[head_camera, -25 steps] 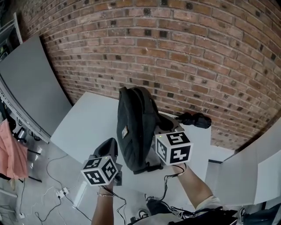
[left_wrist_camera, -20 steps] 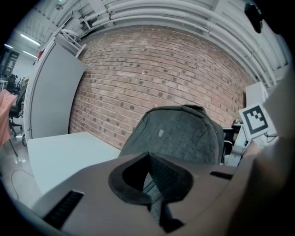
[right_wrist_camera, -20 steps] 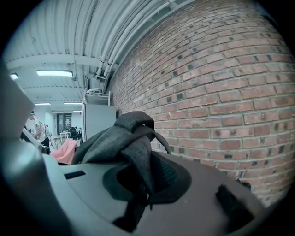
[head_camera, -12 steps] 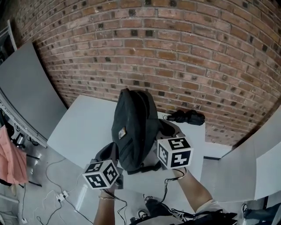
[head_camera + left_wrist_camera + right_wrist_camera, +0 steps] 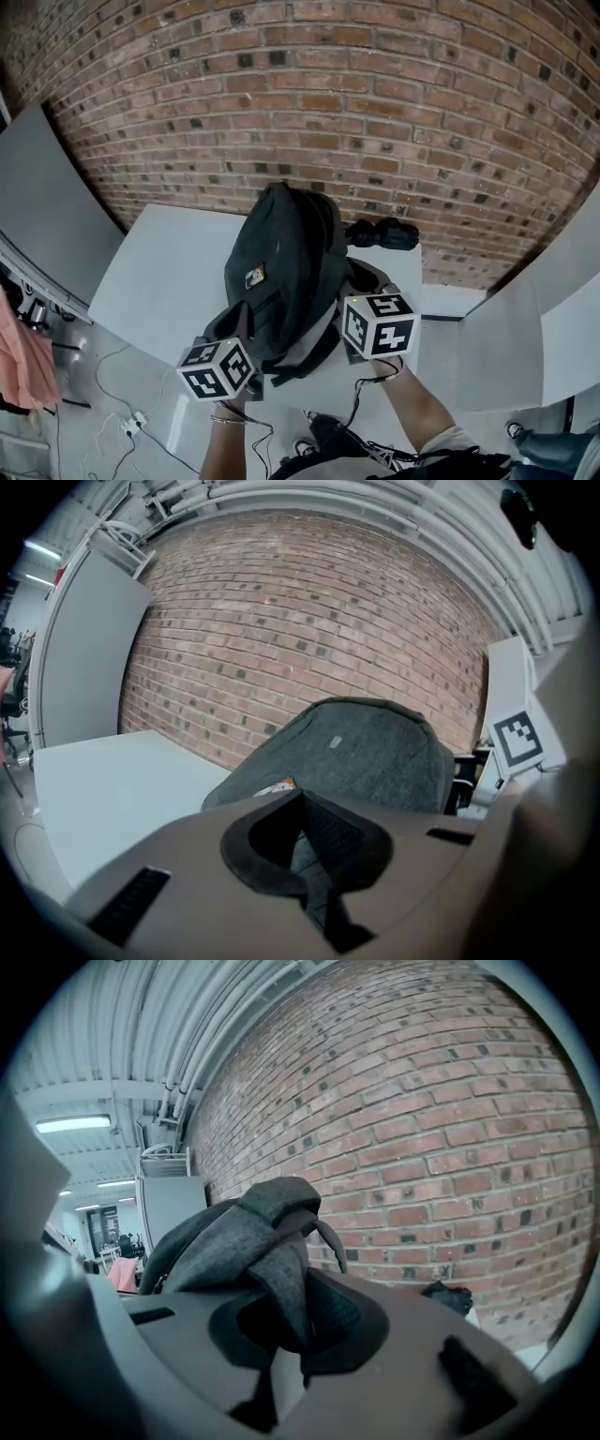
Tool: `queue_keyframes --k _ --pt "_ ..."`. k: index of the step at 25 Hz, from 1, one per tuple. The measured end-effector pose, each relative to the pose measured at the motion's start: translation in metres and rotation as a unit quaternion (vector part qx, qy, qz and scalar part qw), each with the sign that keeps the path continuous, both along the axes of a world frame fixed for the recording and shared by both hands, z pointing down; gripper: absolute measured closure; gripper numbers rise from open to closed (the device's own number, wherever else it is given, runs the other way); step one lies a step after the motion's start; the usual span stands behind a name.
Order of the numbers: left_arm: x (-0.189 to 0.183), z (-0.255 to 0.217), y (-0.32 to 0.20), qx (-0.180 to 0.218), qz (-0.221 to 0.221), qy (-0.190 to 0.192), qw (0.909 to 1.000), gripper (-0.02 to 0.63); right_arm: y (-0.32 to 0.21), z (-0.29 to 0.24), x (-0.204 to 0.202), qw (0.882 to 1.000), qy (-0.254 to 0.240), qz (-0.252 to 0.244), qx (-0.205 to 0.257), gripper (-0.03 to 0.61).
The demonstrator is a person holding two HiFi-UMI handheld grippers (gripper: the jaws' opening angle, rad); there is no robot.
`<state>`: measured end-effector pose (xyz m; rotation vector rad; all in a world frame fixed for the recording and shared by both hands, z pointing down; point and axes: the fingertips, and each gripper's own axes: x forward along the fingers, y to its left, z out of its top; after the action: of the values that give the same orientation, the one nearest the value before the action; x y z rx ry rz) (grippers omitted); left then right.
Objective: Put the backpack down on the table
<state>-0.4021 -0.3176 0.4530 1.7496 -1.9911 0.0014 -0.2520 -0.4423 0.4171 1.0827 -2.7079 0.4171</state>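
A dark grey backpack (image 5: 281, 267) hangs tilted over the white table (image 5: 159, 272), its top leaning toward the brick wall. My left gripper (image 5: 236, 326) is at its lower left. In the left gripper view the jaws are shut on a fold of the backpack's strap (image 5: 314, 855), and the backpack's body (image 5: 375, 752) rises just beyond. My right gripper (image 5: 354, 298) is at its lower right, shut on a grey shoulder strap (image 5: 281, 1302) that runs up to the backpack (image 5: 225, 1232). In the head view the backpack hides both sets of fingertips.
A small black bundle (image 5: 382, 232) lies on the table's far right corner against the brick wall (image 5: 375, 112). A grey panel (image 5: 47, 206) stands at the left and a white partition (image 5: 553, 319) at the right. Cables (image 5: 131, 412) lie on the floor below the table's near edge.
Both grippers and the backpack have moved forward toward the wall and a little down. The backpack now leans further over the table.
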Motion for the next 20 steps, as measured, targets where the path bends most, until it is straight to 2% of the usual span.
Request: queue_keyframes --k 13,20 --pt "0.049 0.018 -0.03 -0.023 0.055 -0.003 0.9982 0.601 -0.011 0.047 0.064 0.998 0.013 0.053 -0.039 0.532" --pt "0.066 0.036 -0.032 -0.04 0.078 0.002 0.9962 0.6 -0.009 0.075 0.09 0.994 0.035 0.083 -0.053 0.533"
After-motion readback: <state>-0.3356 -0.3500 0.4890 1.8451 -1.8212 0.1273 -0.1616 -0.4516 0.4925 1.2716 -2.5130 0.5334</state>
